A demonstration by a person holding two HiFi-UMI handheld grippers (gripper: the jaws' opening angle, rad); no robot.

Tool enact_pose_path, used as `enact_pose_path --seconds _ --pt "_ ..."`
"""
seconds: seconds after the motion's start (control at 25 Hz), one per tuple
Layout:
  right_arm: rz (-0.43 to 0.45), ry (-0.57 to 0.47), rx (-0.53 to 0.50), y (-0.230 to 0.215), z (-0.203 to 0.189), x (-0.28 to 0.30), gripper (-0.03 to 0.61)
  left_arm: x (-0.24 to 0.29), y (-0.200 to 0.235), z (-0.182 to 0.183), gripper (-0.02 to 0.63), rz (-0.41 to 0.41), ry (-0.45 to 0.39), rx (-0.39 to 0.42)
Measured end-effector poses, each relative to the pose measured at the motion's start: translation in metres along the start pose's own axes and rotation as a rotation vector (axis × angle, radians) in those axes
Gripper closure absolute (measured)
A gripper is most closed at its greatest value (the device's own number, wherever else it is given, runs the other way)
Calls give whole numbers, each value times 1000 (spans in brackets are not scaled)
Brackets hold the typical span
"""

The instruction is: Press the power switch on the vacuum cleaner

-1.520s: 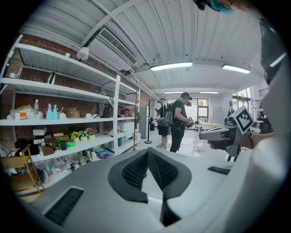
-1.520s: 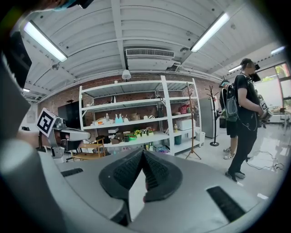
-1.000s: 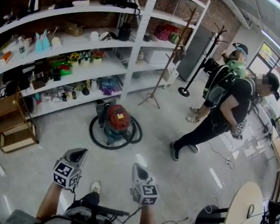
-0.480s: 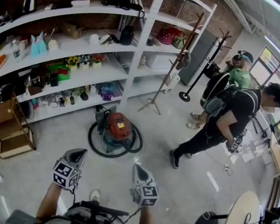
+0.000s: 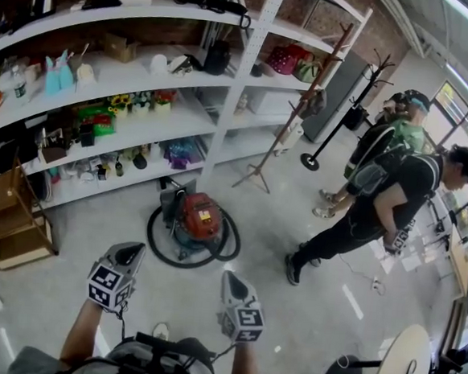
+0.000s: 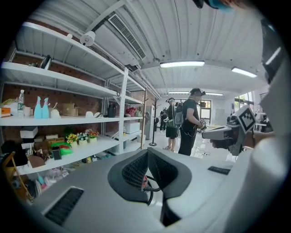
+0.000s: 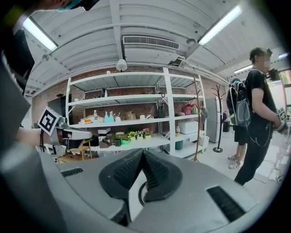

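Observation:
The red vacuum cleaner [image 5: 198, 216] stands on the floor in front of the shelves, with its black hose [image 5: 158, 247] coiled around it. In the head view both grippers are held low, well short of it and not touching it. My left gripper [image 5: 134, 252] points at the hose's near left side and my right gripper [image 5: 228, 278] hangs to the right. Each one's jaws meet at the tips with nothing held. Below the closed left gripper [image 6: 147, 151] a sliver of red vacuum [image 6: 144, 182] shows. The right gripper [image 7: 142, 153] shows a bit of hose [image 7: 140, 195].
White shelving [image 5: 225, 101] full of small goods lines the back. A wooden rack [image 5: 10, 213] stands at left. A wooden coat stand [image 5: 293, 106] and a black one [image 5: 338, 93] are behind. Two people [image 5: 369, 209] walk at right. A round table [image 5: 402, 361] sits at lower right.
The view has crept forward, so the vacuum sits a little lower and nearer. The person in black has stepped further right. Both grippers keep their pose.

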State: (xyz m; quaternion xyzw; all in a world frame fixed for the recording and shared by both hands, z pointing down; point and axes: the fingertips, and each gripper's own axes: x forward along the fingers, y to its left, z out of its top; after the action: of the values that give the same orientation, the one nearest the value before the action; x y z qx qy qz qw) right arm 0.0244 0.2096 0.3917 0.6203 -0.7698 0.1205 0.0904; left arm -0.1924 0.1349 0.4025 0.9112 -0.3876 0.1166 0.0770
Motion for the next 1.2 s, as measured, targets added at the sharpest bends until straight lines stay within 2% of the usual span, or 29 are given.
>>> enact_pose_path --seconds 0.56,1.2 --pt "3 -13 -19 -24 21 52 577 39 30 15 606 13 -10 -2" --pt "46 10 2 -103 41 150 577 151 55 41 606 20 10 -7"
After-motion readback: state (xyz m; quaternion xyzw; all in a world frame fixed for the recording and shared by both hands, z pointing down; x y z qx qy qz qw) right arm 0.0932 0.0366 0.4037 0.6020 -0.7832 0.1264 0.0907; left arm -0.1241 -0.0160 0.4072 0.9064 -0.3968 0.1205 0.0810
